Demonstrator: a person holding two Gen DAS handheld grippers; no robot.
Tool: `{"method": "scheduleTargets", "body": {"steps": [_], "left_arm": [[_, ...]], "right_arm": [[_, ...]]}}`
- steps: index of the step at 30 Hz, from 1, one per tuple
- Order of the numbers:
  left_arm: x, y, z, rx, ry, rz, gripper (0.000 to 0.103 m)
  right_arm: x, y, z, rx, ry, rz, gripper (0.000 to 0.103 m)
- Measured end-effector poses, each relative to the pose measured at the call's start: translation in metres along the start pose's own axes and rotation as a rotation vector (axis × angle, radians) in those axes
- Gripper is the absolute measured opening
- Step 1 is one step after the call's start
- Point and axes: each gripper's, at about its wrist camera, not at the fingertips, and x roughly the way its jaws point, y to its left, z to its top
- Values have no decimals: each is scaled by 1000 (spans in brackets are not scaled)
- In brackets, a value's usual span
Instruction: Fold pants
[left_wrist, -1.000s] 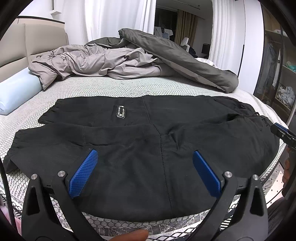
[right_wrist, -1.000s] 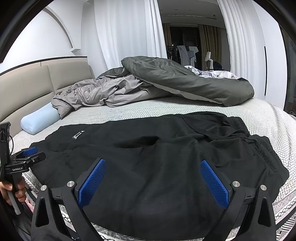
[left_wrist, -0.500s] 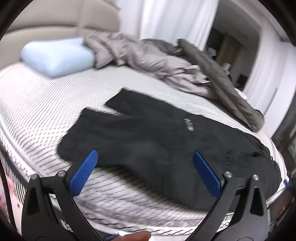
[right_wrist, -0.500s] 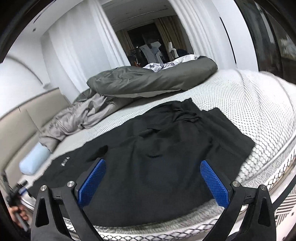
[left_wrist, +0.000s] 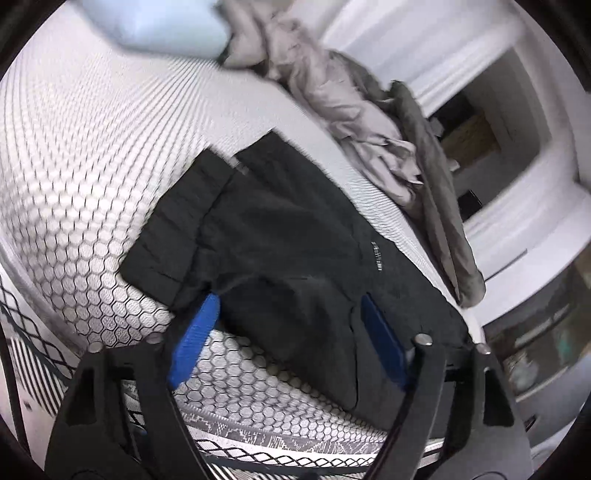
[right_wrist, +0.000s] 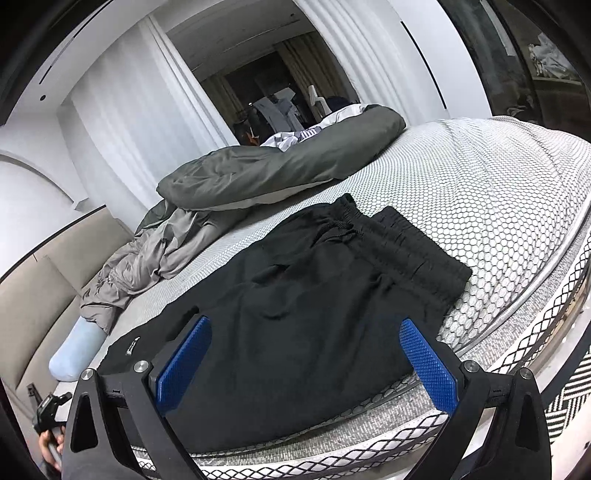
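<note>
Closing in on both ends of the pants (right_wrist: 295, 310), which lie flat and dark on the bed (right_wrist: 498, 192), near its front edge, already doubled leg over leg. I read the step in hand as the approach for a grab; no lengthwise fold is made yet.

Left gripper (left_wrist: 291, 339): jaws have just been closing, yet a wide gap remains. Cuff-end cloth shows between the pads, but I see no pinch, so I count it released. Cuffs (left_wrist: 177, 251) sit at 10 o'clock from the tips in a motion-blurred view.

Right gripper (right_wrist: 306, 354): jaws spread wide, nothing held, hovering over the seat of the pants. Waistband (right_wrist: 413, 247) with its drawstring lies at 1 o'clock from the tips.

Duvet (right_wrist: 280, 166) is heaped at 12 o'clock, pillow (right_wrist: 75, 347) at 9 o'clock, both apart from the pants.

Next move, my judgement: left needs to drop onto the near cuff corner and clench through both layers; right needs to reach on to the waistband corner. Then I carry one end over to the other, keeping the edges lined up.
</note>
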Motion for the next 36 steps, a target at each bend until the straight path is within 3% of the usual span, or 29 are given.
{"method": "scheduleTargets", "body": {"steps": [5, 10, 15, 17, 18, 20, 21, 26, 30, 36], "left_arm": [[-11, 3, -12, 32, -4, 23, 69], [-16, 10, -17, 6, 23, -27, 69], [-2, 11, -2, -38, 3, -37, 68], [4, 6, 7, -34, -22, 6, 51], [6, 6, 10, -34, -30, 25, 34], [9, 5, 13, -27, -46, 65, 13], [8, 4, 14, -12, -60, 82, 8], [-2, -7, 13, 90, -111, 144, 8], [7, 3, 14, 55, -64, 149, 8], [0, 3, 12, 72, -77, 138, 8]], "right_arm": [[4, 7, -1, -13, 10, -9, 103], [6, 8, -1, -3, 14, 0, 103], [8, 18, -1, -24, 7, 18, 103], [7, 19, 0, -35, -2, 12, 103], [8, 18, 0, -38, -10, 1, 103], [11, 14, 1, -44, -14, -38, 103], [16, 10, 2, -44, -11, -72, 103], [24, -11, 6, -27, 6, -178, 103], [25, -27, 4, 22, 13, -222, 103], [36, -32, 4, 57, 53, -268, 103]]}}
